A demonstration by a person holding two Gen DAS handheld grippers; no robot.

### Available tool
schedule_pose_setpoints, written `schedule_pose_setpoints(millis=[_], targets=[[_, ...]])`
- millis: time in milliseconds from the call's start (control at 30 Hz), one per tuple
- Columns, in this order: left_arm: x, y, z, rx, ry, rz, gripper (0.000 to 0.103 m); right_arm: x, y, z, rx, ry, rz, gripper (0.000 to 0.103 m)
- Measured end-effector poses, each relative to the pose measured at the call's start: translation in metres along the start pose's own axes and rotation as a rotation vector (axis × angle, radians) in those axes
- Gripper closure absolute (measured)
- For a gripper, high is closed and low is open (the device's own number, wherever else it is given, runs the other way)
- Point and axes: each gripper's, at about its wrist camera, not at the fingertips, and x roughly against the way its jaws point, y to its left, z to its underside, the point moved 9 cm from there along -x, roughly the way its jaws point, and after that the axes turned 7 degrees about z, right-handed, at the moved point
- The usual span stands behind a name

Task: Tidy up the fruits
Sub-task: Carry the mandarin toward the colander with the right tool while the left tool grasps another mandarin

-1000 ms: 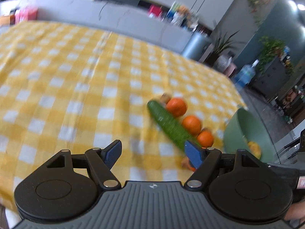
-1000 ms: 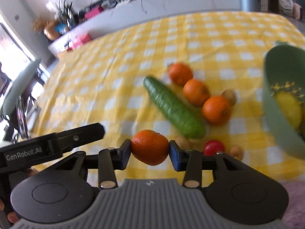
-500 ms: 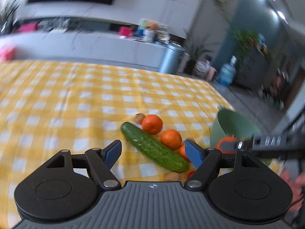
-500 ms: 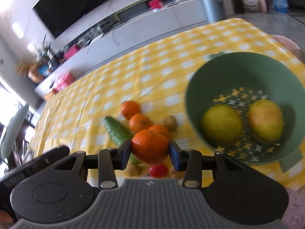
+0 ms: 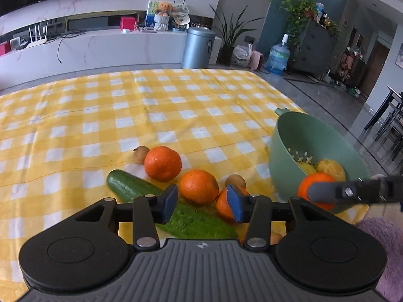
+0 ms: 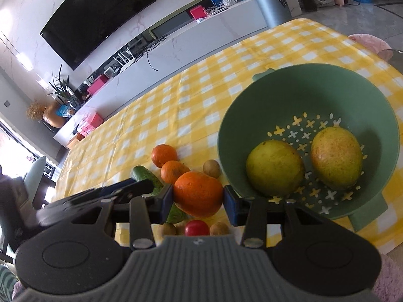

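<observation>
My right gripper [image 6: 198,200] is shut on an orange [image 6: 197,193] and holds it above the table, just left of the green colander bowl [image 6: 297,83]. The bowl holds two yellow-green mangoes [image 6: 275,167]. My left gripper [image 5: 201,202] is open and empty, low over the fruit row. In front of it lie a cucumber [image 5: 131,185] and three oranges [image 5: 163,162], the nearest partly behind my right blue pad. The bowl [image 5: 282,156] also shows at the right of the left wrist view, with the held orange [image 5: 308,185] at its rim.
Small brown fruits [image 6: 211,168] and a red cherry tomato [image 6: 196,227] lie on the yellow checked tablecloth [image 5: 100,125] near the cucumber. The table's right edge runs just past the bowl. A pink fuzzy cloth [image 5: 377,229] sits at the lower right.
My right gripper has carried the orange from over the fruit row rightward to the bowl's edge. My left gripper has swung and lowered toward the oranges, still open.
</observation>
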Motion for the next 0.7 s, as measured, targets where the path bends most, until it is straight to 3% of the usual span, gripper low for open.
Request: schedule_pose_setpoints(millis=[167, 300, 367, 400, 533, 600, 700], targets=[[-0.027, 0.002, 0.0, -0.008, 0.088, -0.049, 0.051, 0.001, -0.003, 0.003, -0.003, 0.007, -0.024, 0.063], [-0.042, 0.006, -0.005, 0.03, 0.116, -0.043, 0.051, 0.001, -0.004, 0.003, -0.004, 0.009, -0.033, 0.063], [-0.048, 0.009, -0.009, 0.022, 0.142, -0.085, 0.051, 0.001, -0.004, 0.002, -0.007, 0.009, -0.037, 0.063], [-0.051, 0.012, -0.009, 0.029, 0.16, -0.108, 0.046, 0.001, -0.005, 0.002, -0.017, 0.012, -0.042, 0.063], [-0.063, 0.021, -0.011, 0.182, 0.219, -0.068, 0.044, 0.0, -0.005, 0.002, -0.022, 0.014, -0.046, 0.063], [-0.068, 0.02, -0.012, 0.197, 0.234, -0.076, 0.044, 0.001, -0.005, 0.003, -0.02, 0.013, -0.046, 0.063], [-0.069, 0.018, -0.011, 0.234, 0.276, -0.085, 0.052, 0.001, -0.005, 0.003, -0.023, 0.015, -0.048, 0.063]])
